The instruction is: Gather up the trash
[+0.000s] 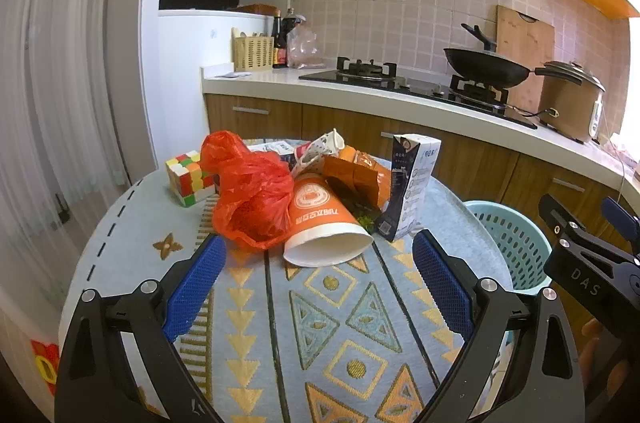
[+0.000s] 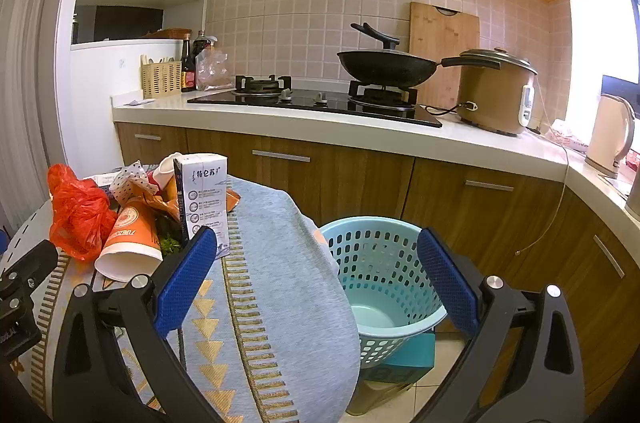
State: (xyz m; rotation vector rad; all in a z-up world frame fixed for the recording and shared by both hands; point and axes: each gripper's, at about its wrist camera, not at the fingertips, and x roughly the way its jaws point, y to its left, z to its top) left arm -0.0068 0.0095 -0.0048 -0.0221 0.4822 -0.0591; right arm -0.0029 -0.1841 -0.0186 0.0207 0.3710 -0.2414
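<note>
A pile of trash lies on a round table with a patterned cloth (image 1: 320,323): a red plastic bag (image 1: 250,191), an orange paper cup (image 1: 324,223) on its side, a torn orange wrapper (image 1: 356,175), a crumpled dotted paper (image 1: 320,147) and an upright milk carton (image 1: 412,183). My left gripper (image 1: 316,263) is open and empty, just in front of the cup. My right gripper (image 2: 316,263) is open and empty, above the table's right edge, facing a light blue basket (image 2: 380,287) on the floor. The pile also shows in the right wrist view, with the carton (image 2: 204,199) nearest.
A Rubik's cube (image 1: 188,177) sits left of the pile. The basket (image 1: 508,239) stands right of the table on a teal box (image 2: 404,359). Behind is a kitchen counter (image 2: 280,115) with a stove, wok (image 2: 384,65), rice cooker (image 2: 496,91) and kettle (image 2: 608,135).
</note>
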